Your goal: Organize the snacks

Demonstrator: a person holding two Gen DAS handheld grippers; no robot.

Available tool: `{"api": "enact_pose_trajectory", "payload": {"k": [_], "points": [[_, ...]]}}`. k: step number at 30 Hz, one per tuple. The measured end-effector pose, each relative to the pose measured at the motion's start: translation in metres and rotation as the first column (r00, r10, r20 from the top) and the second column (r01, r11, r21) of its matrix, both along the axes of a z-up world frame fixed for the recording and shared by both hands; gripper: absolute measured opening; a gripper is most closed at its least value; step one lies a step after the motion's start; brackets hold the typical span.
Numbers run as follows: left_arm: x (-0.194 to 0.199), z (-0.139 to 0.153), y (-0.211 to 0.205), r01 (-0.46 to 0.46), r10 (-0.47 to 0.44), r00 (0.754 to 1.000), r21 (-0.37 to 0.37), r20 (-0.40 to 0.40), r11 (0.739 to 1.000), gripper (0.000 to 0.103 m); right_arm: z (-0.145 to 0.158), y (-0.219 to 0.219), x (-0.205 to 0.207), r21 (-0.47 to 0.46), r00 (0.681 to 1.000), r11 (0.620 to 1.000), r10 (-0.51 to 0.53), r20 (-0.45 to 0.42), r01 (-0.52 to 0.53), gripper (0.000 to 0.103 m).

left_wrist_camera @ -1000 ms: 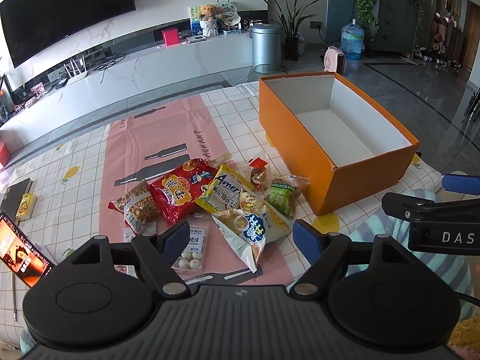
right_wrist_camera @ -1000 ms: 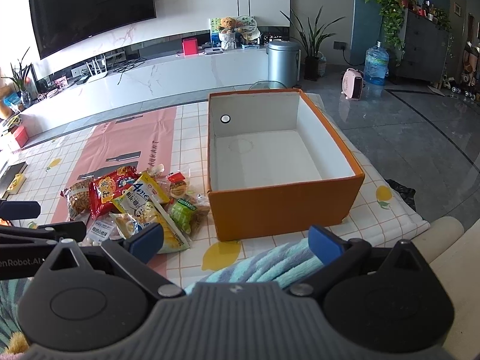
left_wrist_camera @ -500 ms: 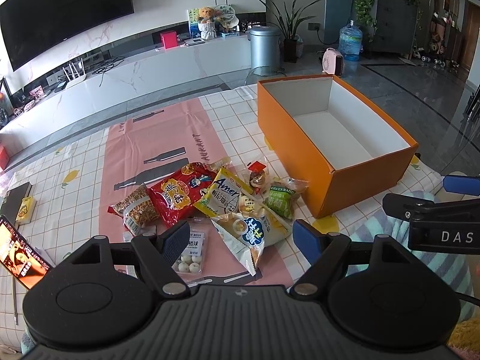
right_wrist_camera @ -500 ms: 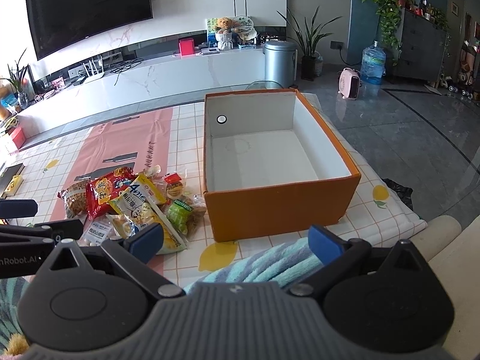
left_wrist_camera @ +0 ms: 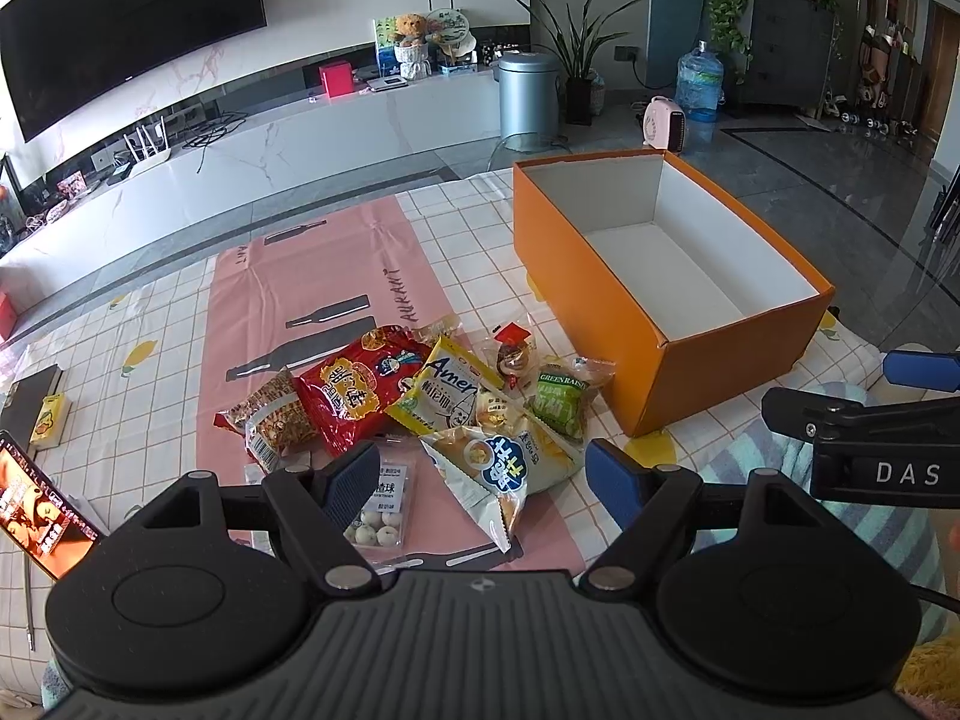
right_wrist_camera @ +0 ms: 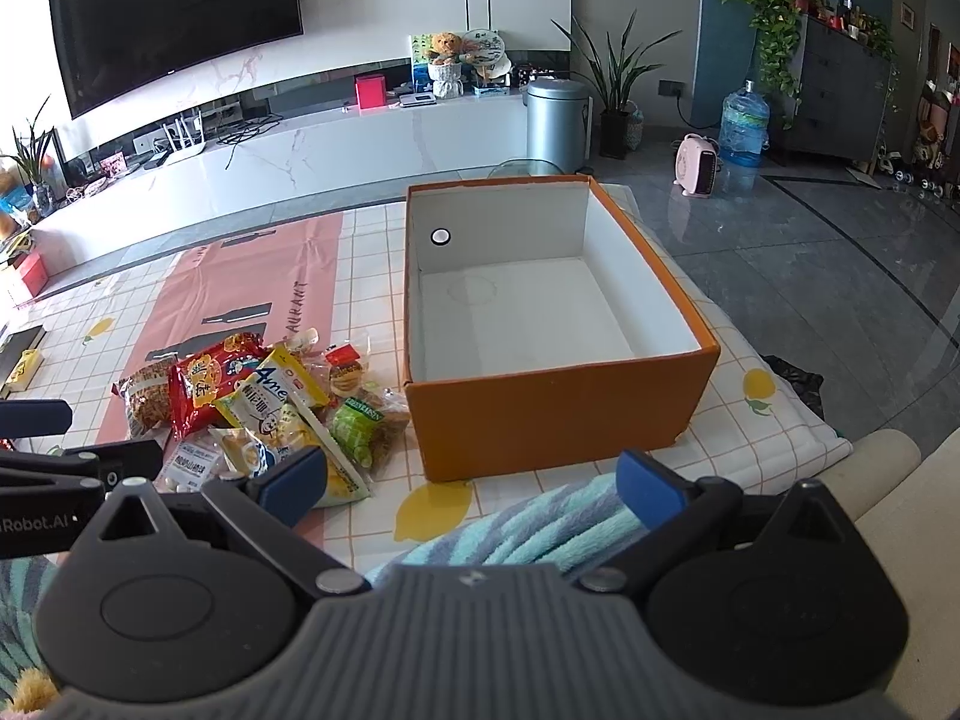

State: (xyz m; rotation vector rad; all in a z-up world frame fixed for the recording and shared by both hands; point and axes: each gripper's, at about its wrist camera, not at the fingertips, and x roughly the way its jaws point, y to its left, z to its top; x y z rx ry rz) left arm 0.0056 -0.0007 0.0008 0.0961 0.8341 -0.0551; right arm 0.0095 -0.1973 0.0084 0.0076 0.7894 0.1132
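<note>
A pile of snack packets lies on the table left of an open, empty orange box [left_wrist_camera: 612, 324], which also shows in the right wrist view [right_wrist_camera: 564, 402]. The pile holds a red packet [left_wrist_camera: 354, 390], a yellow Amer packet [left_wrist_camera: 444, 390], a green raisin packet [left_wrist_camera: 558, 399], a white-blue chip bag [left_wrist_camera: 504, 468] and a clear pack of white balls [left_wrist_camera: 384, 504]. My left gripper [left_wrist_camera: 483, 480] is open and empty, just short of the pile. My right gripper [right_wrist_camera: 471, 480] is open and empty in front of the box; the pile [right_wrist_camera: 264, 402] lies to its left.
A pink mat [left_wrist_camera: 312, 276] lies on the checked tablecloth [right_wrist_camera: 372, 252]. A phone [left_wrist_camera: 42, 516] and a small yellow pack [left_wrist_camera: 48, 426] lie at the left edge. A striped towel [right_wrist_camera: 522, 534] lies at the near edge. The right gripper's body [left_wrist_camera: 864, 432] shows at the right.
Both grippers have crept slightly forward and to the left, so the box and pile sit a little differently in view. Nothing was grasped or moved.
</note>
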Motion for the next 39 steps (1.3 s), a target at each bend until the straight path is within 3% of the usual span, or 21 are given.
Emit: {"api": "enact_pose_trajectory", "payload": {"k": [34, 39], "points": [[-0.0004, -0.0006, 0.0026, -0.004, 0.004, 1.0, -0.011, -0.003, 1.0, 0.092, 0.0001, 0.002, 0.0025, 0.001, 1.0, 1.0, -0.002, -0.01, 0.002, 0.099], [0.0, -0.0001, 0.0074, 0.008, -0.008, 1.0, -0.003, 0.006, 1.0, 0.087, -0.0002, 0.0049, 0.0018, 0.024, 1.0, 1.0, 0.019, 0.014, -0.02, 0.099]]}}
